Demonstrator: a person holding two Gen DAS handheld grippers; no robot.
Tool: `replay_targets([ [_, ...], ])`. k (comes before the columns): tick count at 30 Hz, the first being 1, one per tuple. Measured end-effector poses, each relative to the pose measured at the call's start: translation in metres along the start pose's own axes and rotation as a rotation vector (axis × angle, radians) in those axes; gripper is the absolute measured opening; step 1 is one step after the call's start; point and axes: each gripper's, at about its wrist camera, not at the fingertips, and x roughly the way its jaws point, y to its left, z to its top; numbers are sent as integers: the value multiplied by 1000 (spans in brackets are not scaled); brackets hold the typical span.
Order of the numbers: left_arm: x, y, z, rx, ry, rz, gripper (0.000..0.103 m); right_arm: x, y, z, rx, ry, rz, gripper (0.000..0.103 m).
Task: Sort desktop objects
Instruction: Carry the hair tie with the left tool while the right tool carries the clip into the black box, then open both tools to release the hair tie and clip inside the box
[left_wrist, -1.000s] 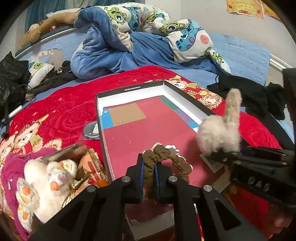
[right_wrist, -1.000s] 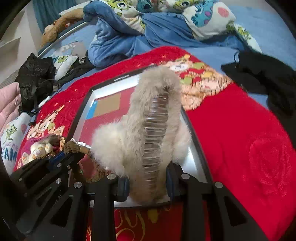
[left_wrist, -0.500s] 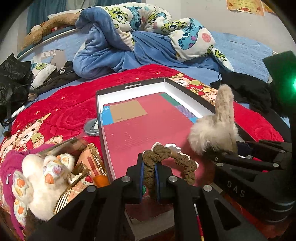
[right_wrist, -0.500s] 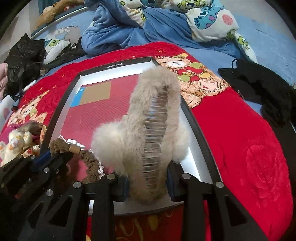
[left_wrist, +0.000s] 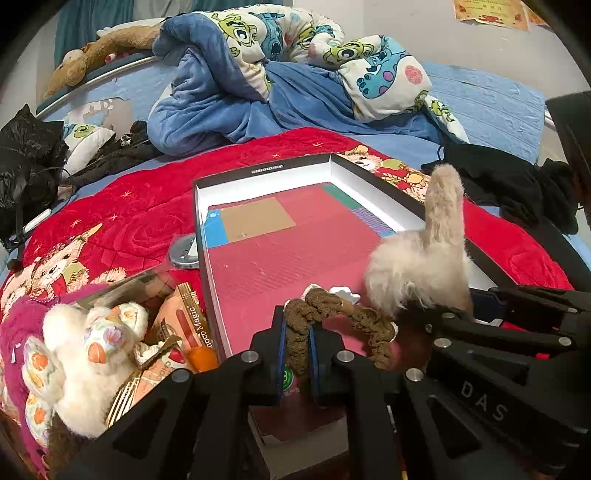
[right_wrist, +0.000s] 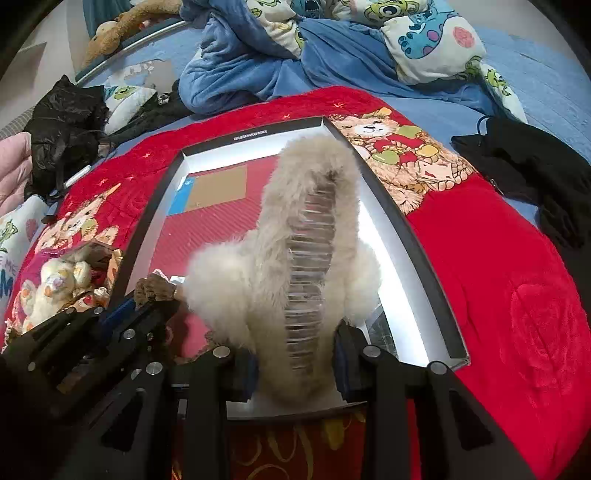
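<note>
Claws hover over red blanket, bed.

Both fisheye views are evenly and fairly brightly lit, with soft, faint shadows. Straight lines bow outward and dark vignettes fill the corners. In the right view, glare whitens the box's inner wall, and the near furry clip looks slightly blurred.

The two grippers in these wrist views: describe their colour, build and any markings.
The left gripper and the right gripper are matt black, angular frames with round silver bolt heads. Their fingers carry blue pads on the inner faces. The right one bears raised letters "DAS" on its side. No cables or sleeves show.
</note>
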Motion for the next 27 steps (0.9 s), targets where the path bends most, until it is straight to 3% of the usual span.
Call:
replay_targets([
  [14, -2, 0, 1, 5, -8, 13, 14, -4, -2, 0, 3, -3, 41, 35],
  [20, -7, 3, 2, -12, -31, 1, 27, -7, -8, 0, 18, -9, 65, 40],
  [22, -9, 5, 3, -24, -39, 0, 36, -10, -12, 0, 24, -17, 60, 48],
  [23, -11, 7, 4, -30, -48, 30, 53, -12, -14, 0, 29, -25, 46, 56],
  [25, -15, 11, 6, -40, -71, 59, 72, -17, -20, -1, 41, -43, 30, 62],
  [27, -18, 20, 8, -74, -73, 42, 98, -22, -31, -2, 82, -56, 37, 74],
])
